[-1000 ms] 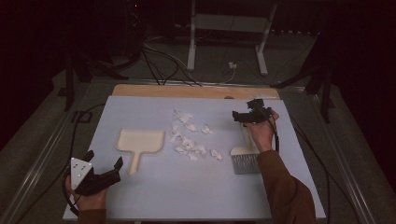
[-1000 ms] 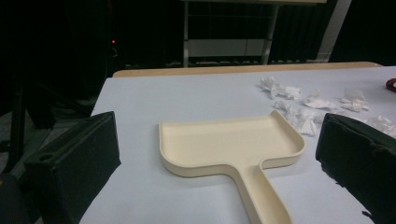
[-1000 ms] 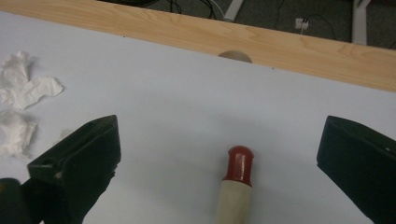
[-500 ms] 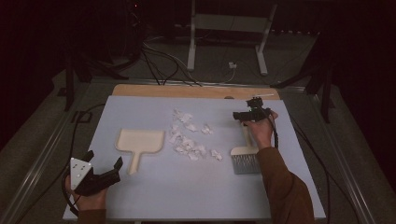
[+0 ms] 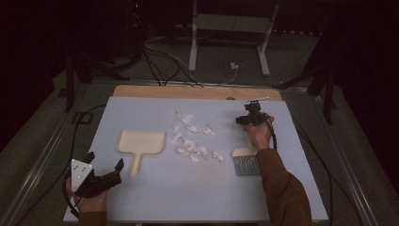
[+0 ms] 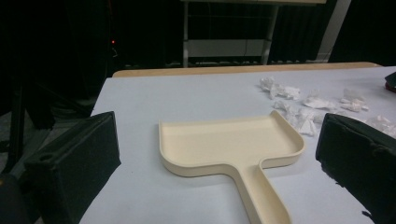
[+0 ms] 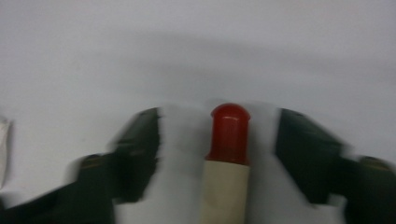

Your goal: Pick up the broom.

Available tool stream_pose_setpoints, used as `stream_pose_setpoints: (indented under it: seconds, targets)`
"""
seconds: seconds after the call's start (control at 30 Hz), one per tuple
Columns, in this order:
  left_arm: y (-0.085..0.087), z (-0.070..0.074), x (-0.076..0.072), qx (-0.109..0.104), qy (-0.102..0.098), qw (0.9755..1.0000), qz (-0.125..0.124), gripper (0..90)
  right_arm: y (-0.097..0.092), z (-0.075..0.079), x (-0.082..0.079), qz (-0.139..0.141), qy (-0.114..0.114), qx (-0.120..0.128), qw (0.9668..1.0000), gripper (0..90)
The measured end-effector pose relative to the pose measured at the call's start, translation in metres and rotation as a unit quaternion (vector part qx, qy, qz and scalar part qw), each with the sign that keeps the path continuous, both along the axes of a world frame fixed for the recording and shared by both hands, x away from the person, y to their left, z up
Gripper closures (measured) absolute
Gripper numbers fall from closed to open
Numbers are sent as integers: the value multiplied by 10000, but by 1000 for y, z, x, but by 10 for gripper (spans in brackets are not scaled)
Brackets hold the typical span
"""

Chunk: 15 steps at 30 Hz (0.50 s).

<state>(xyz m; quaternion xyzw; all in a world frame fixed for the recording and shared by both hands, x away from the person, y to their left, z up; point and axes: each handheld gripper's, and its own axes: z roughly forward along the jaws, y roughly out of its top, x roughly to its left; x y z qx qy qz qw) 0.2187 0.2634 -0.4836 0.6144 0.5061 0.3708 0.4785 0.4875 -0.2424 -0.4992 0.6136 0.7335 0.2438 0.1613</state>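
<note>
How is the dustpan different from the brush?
The dustpan is all cream, a shallow tray; the brush has grey bristles and a cream handle with a red tip. The dustpan lies free on the table; the brush handle sits between the right gripper jaws. Both lie flat.

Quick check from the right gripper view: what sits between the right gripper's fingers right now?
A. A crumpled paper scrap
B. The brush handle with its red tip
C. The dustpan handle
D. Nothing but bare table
B: in the right gripper view the brush handle, cream with a red tip, lies between the right gripper fingers, which have just been closing and stand apart from it on both sides.
</note>
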Motion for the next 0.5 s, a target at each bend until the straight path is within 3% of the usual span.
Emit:
stream_pose_setpoints:
  seconds: [0.03, 0.1, 0.13, 0.23, 0.3, 0.5]
  targets:
    - [0, 0, 0, 0, 0, 10000, 0, 5, 0, -2, 0, 59, 39, 66, 10000, 463]
    - [0, 0, 0, 12, -1, 10000, 8, 5, 1, -3, 1, 91, 108, 54, 9999, 476]
    - [-1, 0, 0, 24, -5, 10000, 10, 5, 3, -6, 1, 87, 136, 23, 9999, 566]
    - [-2, 0, 0, 62, 1, 10000, -9, 5, 6, -7, 1, 46, 196, -54, 9998, 593]
    - [-3, 0, 0, 87, -6, 10000, -19, 5, 8, -7, 1, -69, 181, -193, 9996, 674]
    - [-3, 0, 0, 80, 7, 10000, -10, 5, 8, -6, 0, -189, 175, -226, 9994, 686]
